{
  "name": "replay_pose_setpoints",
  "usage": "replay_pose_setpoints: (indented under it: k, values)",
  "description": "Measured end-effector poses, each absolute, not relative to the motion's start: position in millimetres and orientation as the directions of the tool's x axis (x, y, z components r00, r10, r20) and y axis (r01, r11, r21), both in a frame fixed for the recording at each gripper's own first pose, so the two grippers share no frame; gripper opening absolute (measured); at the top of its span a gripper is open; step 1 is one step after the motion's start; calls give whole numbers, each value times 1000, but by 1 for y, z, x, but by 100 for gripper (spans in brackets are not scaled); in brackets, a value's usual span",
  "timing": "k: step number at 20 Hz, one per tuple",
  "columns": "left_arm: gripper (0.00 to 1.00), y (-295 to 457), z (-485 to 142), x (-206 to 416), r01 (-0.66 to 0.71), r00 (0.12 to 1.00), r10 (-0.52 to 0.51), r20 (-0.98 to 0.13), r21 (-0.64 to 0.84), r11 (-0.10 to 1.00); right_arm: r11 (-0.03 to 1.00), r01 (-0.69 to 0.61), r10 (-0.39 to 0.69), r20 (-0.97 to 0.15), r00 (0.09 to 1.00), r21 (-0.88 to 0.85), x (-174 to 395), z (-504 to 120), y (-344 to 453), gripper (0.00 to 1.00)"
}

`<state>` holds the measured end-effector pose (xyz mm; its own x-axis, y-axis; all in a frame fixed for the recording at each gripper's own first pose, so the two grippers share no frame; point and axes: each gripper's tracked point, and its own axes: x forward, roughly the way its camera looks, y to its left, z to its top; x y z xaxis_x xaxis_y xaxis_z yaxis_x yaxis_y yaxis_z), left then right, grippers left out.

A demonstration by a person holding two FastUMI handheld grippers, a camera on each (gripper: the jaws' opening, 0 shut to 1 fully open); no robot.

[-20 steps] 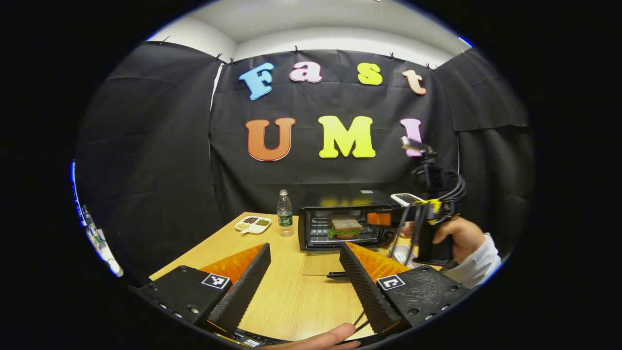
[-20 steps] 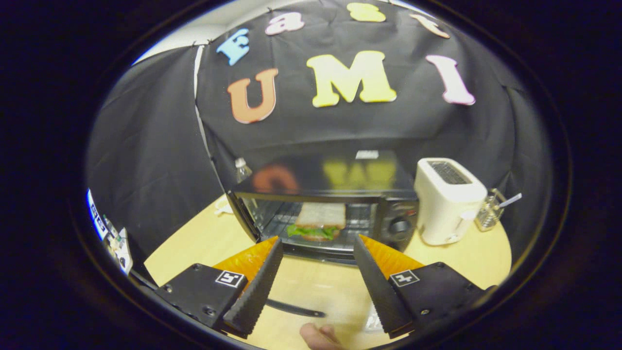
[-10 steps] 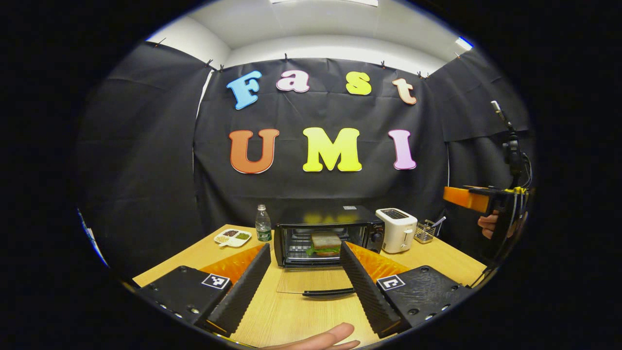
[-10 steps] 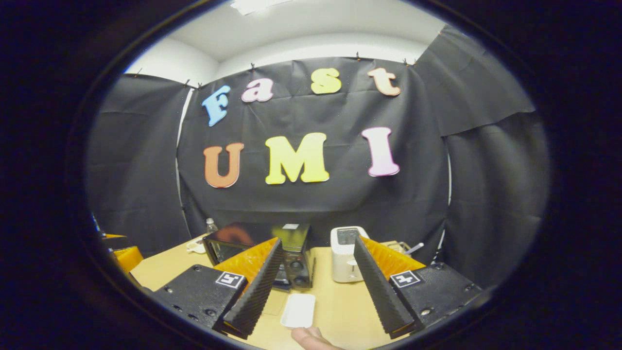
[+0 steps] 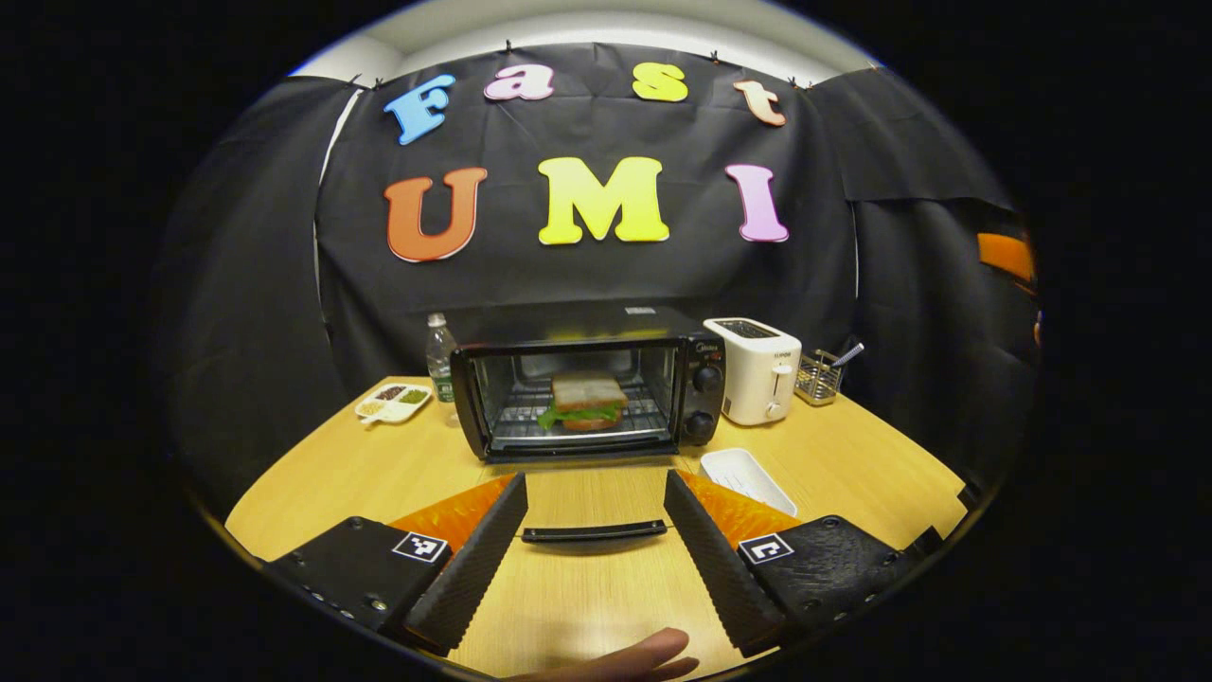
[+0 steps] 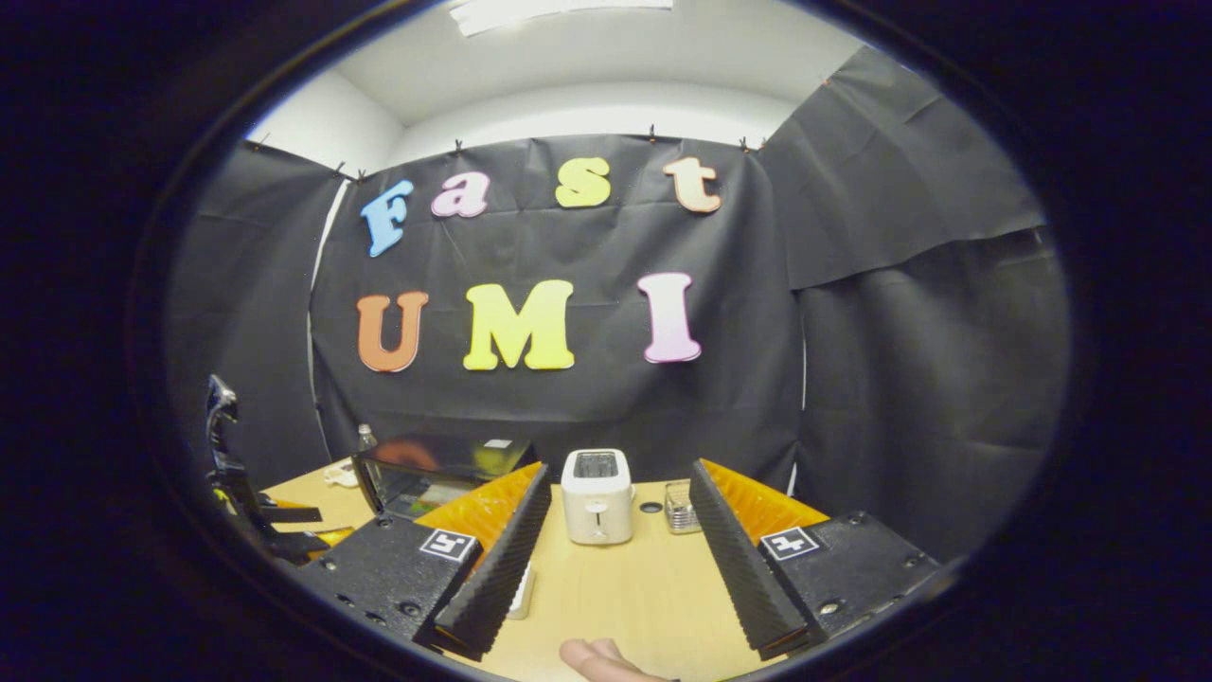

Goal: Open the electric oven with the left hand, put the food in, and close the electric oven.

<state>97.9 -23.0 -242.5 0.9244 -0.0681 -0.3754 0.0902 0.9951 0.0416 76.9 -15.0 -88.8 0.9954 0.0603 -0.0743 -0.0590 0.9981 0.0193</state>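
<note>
On the wooden table (image 5: pixel 360 464), the electric oven (image 5: pixel 587 384) stood with its door dropped flat toward the viewer, and the sandwich (image 5: pixel 582 403) sat on the rack inside. The left gripper (image 5: pixel 595 545) hovered with jaws wide and empty on either side of the door handle (image 5: pixel 592 531), not touching it, while the right gripper (image 6: pixel 615 559), also wide and empty, pointed toward a white toaster (image 6: pixel 596 495) well apart from the oven. Closing the door looked like the remaining step, and the likely trouble was the handle slipping from a shallow pinch, letting the door fall back and jolt the oven.
</note>
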Motion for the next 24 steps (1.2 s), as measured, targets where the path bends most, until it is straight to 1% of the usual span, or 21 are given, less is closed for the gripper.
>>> replay_pose_setpoints:
  k: [5,9,12,14,16,18,19,20,21,22,24]
  values:
    - [96,-22,-309,109,96,863,-62,-501,43,994,998,-44,46,-47,998,33,64,-86,-31,94]
    - [96,-22,-356,110,92,801,-67,-595,12,996,998,-46,50,-70,996,49,62,-100,-39,94]
    - [96,-17,-376,111,68,761,-37,-648,22,997,999,-29,32,-75,997,40,62,-102,-50,94]
    - [96,-19,-383,115,65,748,-42,-663,11,998,998,-48,51,-63,997,41,58,-99,-48,94]
    - [96,-14,-394,114,58,711,-25,-703,23,998,997,-74,76,-63,995,38,56,-100,-44,94]
    - [97,-15,-392,118,45,716,-23,-698,14,999,994,-97,100,-69,993,39,54,-101,-41,94]
    - [96,-15,-392,116,40,709,-20,-705,12,999,994,-103,105,-69,992,40,53,-100,-41,86]
    - [96,-15,-392,117,40,708,-17,-706,17,999,994,-103,105,-64,992,37,53,-99,-41,94]
    - [96,-15,-393,117,42,705,-12,-709,25,999,994,-101,103,-63,993,33,54,-99,-43,86]
    - [96,-15,-393,117,39,707,-8,-708,28,999,995,-97,99,-68,993,30,54,-102,-44,94]
    - [96,-15,-392,117,34,709,-5,-706,27,999,995,-96,99,-73,992,34,55,-103,-44,94]
